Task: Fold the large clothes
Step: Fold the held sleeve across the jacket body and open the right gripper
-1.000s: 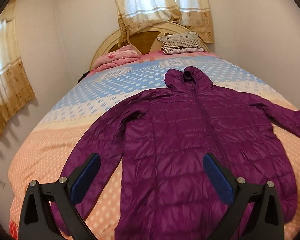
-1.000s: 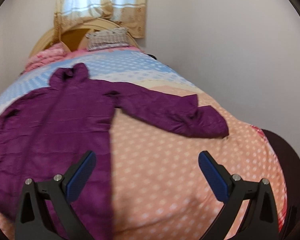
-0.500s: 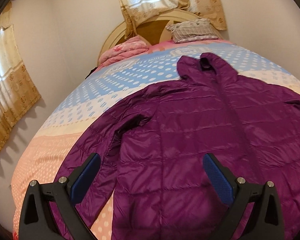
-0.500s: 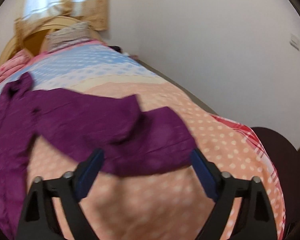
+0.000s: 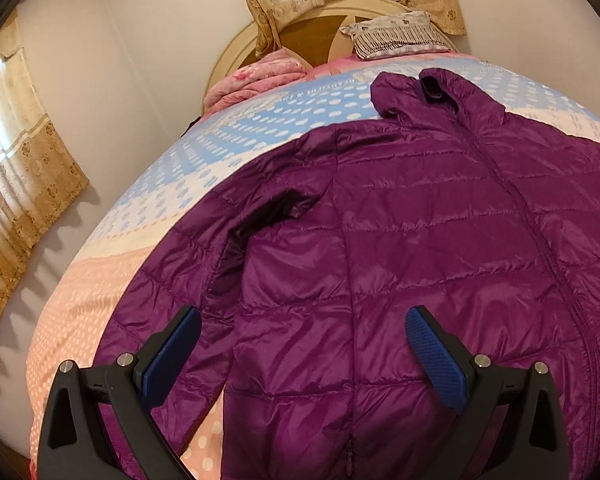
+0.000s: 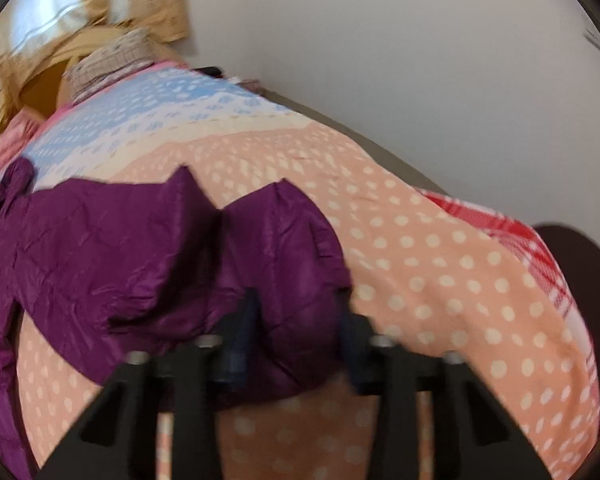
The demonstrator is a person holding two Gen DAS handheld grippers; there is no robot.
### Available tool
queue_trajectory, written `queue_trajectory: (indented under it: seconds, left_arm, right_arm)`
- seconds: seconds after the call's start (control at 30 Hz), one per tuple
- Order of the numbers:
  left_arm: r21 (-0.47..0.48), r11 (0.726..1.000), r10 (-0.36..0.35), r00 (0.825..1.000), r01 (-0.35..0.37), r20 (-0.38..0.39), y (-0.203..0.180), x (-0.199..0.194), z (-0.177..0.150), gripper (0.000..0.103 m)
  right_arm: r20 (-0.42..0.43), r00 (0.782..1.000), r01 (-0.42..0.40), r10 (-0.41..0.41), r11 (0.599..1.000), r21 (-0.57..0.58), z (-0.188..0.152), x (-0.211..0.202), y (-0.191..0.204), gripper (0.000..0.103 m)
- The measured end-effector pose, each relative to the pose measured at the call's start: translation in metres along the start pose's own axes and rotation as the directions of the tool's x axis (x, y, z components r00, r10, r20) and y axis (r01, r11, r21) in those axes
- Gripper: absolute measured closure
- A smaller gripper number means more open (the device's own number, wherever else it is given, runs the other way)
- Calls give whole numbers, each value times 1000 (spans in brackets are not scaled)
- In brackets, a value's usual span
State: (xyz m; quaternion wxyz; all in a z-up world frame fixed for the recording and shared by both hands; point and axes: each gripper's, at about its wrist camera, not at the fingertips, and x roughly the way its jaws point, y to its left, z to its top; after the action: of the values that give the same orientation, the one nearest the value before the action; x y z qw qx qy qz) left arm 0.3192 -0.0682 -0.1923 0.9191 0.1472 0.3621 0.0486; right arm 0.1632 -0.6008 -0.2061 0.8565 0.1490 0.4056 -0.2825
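A purple quilted hooded jacket lies flat, front up, on the bed, its hood towards the headboard. My left gripper is open and empty, hovering over the jacket's lower left side near its left sleeve. In the right wrist view the jacket's right sleeve stretches out over the bedspread. My right gripper has its jaws partly closed around the sleeve's cuff, which bunches between the fingers. The view is blurred.
A pillow and a pink folded blanket lie by the round headboard. Curtains hang at the left. A wall runs along the bed's right side. A dark rounded object stands past the bed's corner.
My left gripper has moved closer over the jacket's left side. My right gripper has swung right to the sleeve's end and its jaws have narrowed around the cuff.
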Motion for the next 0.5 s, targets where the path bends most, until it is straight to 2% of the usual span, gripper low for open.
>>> queue_trajectory:
  seconds: [0.07, 0.27, 0.33, 0.5]
  left_arm:
    - [-8, 1000, -4, 1000, 4, 0, 4, 0, 2, 1]
    - [-53, 998, 30, 999, -29, 23, 30, -1, 16, 1]
    - [-82, 996, 44, 999, -42, 24, 40, 0, 24, 1]
    - [-134, 990, 59, 997, -53, 41, 61, -3, 40, 1]
  right_arm:
    - [-4, 1000, -22, 22, 1000, 11, 4, -1, -3, 85]
    - [85, 996, 34, -39, 997, 67, 22, -25, -22, 86]
    - [139, 989, 46, -57, 996, 79, 32, -38, -21, 87]
    - [306, 951, 39, -36, 999, -5, 58, -84, 28, 87]
